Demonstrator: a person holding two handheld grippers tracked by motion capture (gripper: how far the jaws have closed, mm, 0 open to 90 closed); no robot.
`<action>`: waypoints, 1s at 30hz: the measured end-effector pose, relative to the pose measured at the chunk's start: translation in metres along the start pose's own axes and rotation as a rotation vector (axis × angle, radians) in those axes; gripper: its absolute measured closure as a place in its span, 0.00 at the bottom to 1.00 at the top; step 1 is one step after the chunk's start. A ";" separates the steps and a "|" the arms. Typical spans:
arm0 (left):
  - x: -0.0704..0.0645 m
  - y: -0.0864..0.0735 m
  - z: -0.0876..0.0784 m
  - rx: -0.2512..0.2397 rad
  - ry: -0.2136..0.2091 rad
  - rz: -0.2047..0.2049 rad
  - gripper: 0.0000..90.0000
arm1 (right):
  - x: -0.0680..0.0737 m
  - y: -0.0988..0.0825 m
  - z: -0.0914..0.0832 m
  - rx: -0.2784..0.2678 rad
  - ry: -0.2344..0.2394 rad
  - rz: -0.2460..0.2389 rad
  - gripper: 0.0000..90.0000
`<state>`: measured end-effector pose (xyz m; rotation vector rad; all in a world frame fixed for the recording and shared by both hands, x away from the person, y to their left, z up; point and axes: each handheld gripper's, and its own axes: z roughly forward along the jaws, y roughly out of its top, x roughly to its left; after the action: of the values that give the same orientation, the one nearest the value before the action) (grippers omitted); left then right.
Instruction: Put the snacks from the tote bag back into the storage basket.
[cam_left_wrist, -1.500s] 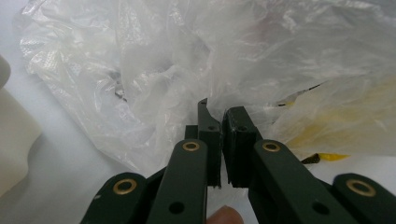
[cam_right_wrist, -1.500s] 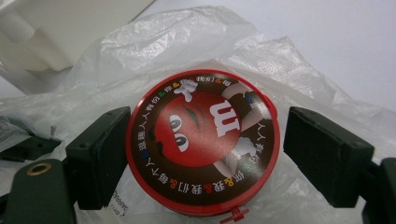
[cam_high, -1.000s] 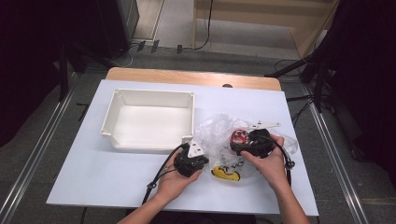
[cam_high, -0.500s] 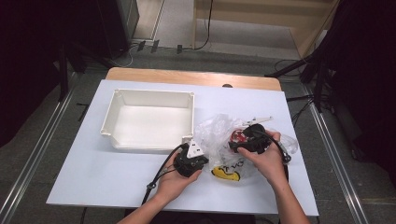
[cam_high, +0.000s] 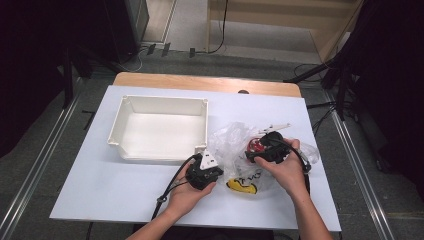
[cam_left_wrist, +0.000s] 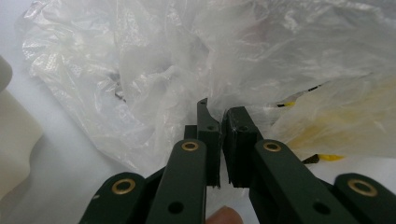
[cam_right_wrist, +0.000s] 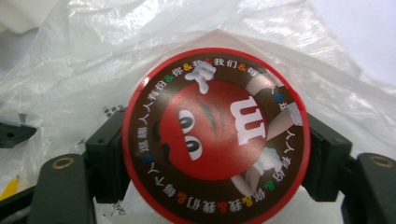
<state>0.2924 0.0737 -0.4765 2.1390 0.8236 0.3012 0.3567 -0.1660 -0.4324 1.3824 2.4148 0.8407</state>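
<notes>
Black jaws of the right gripper (cam_right_wrist: 215, 154) closing in around the red round candy tin (cam_right_wrist: 215, 135), one at each flank, pads right against its rim. Crinkled clear plastic bag (cam_left_wrist: 154, 70) just ahead of the left gripper (cam_left_wrist: 219, 135), pinched tight between its jaws. White tray (cam_high: 162, 127) beyond and left of the left gripper.

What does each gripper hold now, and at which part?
The right gripper has been closing its jaws on the round red candy tin, at its two opposite sides. The left gripper pinches the clear plastic bag at its edge.
</notes>
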 end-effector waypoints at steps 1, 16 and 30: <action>0.000 0.000 0.000 0.002 0.001 0.002 0.97 | 0.000 0.000 0.000 0.000 0.002 0.002 0.29; 0.004 -0.001 -0.004 -0.045 -0.023 -0.034 0.89 | 0.001 0.004 -0.025 -0.068 0.044 -0.009 0.30; 0.003 -0.010 -0.037 -0.175 -0.044 -0.039 0.22 | 0.000 0.007 -0.044 -0.101 0.065 -0.025 0.30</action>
<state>0.2729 0.1032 -0.4605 1.9573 0.7838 0.2939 0.3411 -0.1789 -0.3924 1.3046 2.3959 1.0009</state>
